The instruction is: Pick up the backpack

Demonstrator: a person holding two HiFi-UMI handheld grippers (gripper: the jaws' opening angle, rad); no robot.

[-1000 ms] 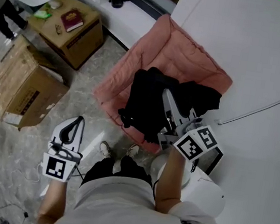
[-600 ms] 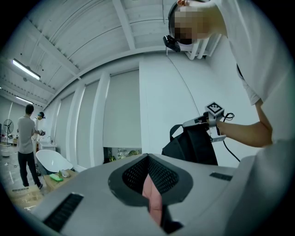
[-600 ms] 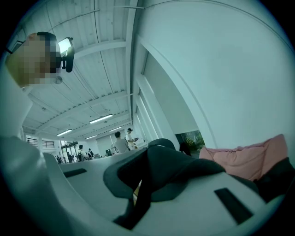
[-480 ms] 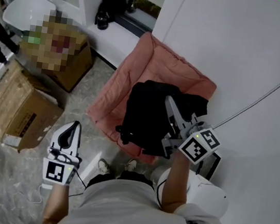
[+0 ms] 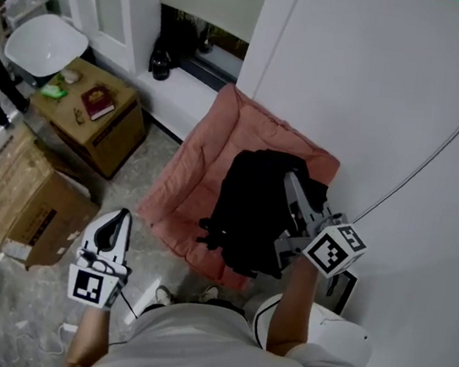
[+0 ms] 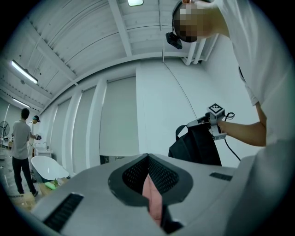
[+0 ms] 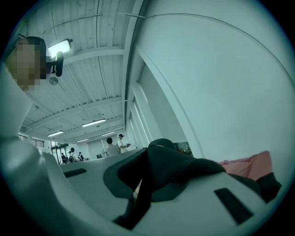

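Backpack (image 5: 251, 211) hangs from the right claw (image 5: 293, 184), in front of the white wall (image 5: 380, 90) and over the pink cushion (image 5: 201, 174) that slopes from the wall down to the floor (image 5: 153, 154). That claw is clamped together on a black strap (image 7: 156, 170) at the top of the bag: in the right gripper view the strap fills the notch between the jaws and drapes over one of them.

The relation that matters is that the bag lies straight below the claw. Its long axis runs up and down, top at the jaws and bulk dangling beneath them toward the person's feet. In the left gripper view it shows as a dark shape hanging by the wall, with the claw level above it. Its bottom end is hidden there, and from the head view I cannot tell whether it is clear of the cushion's lower edge.

The left claw (image 5: 122, 218) is well apart, out over the floor on the person's left, with its jaws together on nothing. So the right hand is the only one at the bag.

My judgement is that the pick-up is nearly done, and any further lift should go straight up along the hanging axis so the load does not swing.
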